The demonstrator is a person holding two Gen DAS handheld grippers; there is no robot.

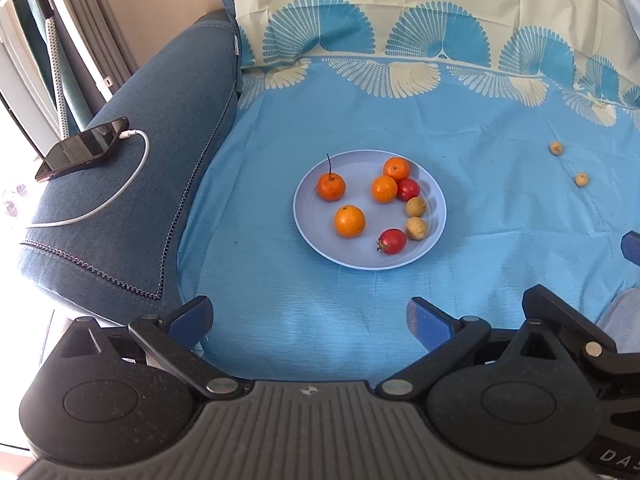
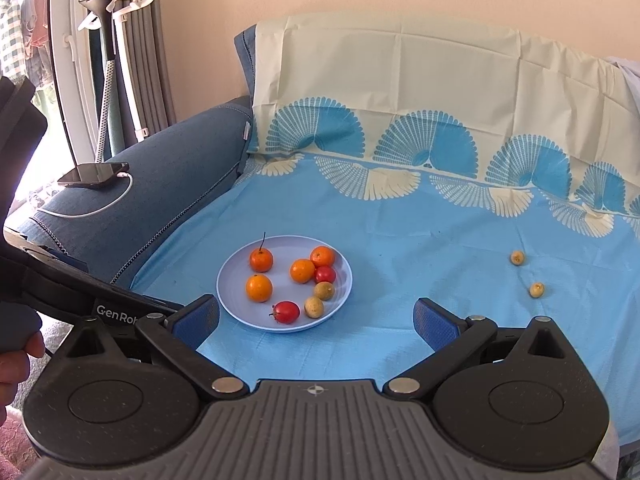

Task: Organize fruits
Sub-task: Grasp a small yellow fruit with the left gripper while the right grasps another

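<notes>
Fruits lie in two groups on the light blue bedsheet with cream fan print: most sit in a round pale lavender-blue plate near the middle, and two small tan round fruits, one farther and one nearer, lie loose on the cloth well to the right of it. Largest in the plate are four small orange citrus fruits: one with a thin dark stem at far left, one nearer on the left, and two touching at the far right. Two glossy red cherry tomatoes follow, one against the citrus pair and one near the front rim, then two dull yellow-brown round fruits side by side at the right rim. All look light; the citrus seems firm enough to pinch across the middle, the tomatoes look smooth and easily bruised, and the loose pair will likely roll on soft cloth, so a gentle squeeze across the widest part suits them. Both claws hover over the near edge, spread wide and holding nothing: left gripper, right gripper.
</notes>
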